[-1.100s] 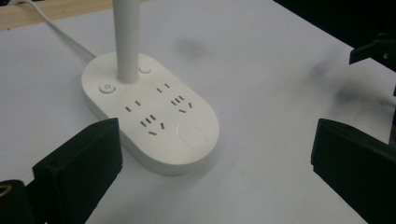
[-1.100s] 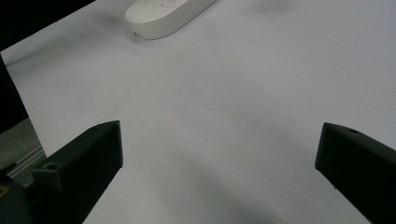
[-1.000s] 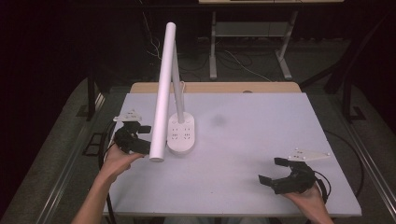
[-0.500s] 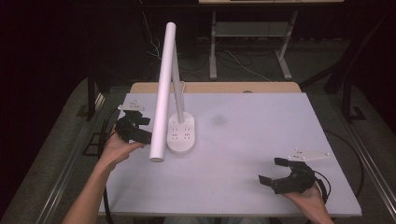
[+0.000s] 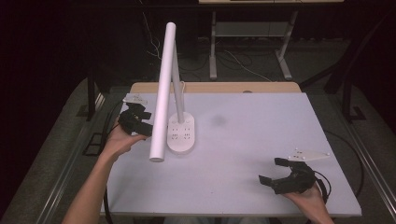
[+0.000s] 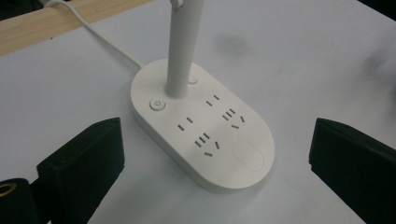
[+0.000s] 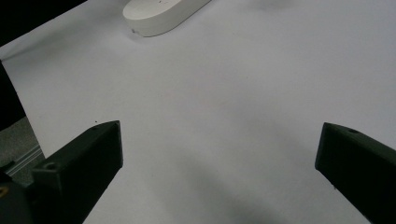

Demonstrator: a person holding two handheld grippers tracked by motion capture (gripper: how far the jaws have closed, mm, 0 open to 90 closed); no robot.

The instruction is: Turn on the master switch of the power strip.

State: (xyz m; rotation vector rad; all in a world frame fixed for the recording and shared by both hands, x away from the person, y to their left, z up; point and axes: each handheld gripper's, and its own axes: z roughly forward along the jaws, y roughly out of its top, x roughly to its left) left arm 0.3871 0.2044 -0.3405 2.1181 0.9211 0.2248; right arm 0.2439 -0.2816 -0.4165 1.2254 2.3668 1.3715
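Your left gripper [image 5: 144, 122] gapes wide just beside the lamp [image 5: 181, 135], touching nothing. Your right gripper [image 5: 274, 171] is likewise spread and empty, well apart near the table [image 5: 261, 130] corner.

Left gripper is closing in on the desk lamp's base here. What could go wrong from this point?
1. The left gripper sits open beside the lamp base, close to the long lamp head overhanging it; lifting the hand could knock the head.
2. The power button lies right beside the post, so a finger aimed at it may strike the post and shove the lamp.
3. The cord runs over the table's far edge; dragging the base could pull it taut.
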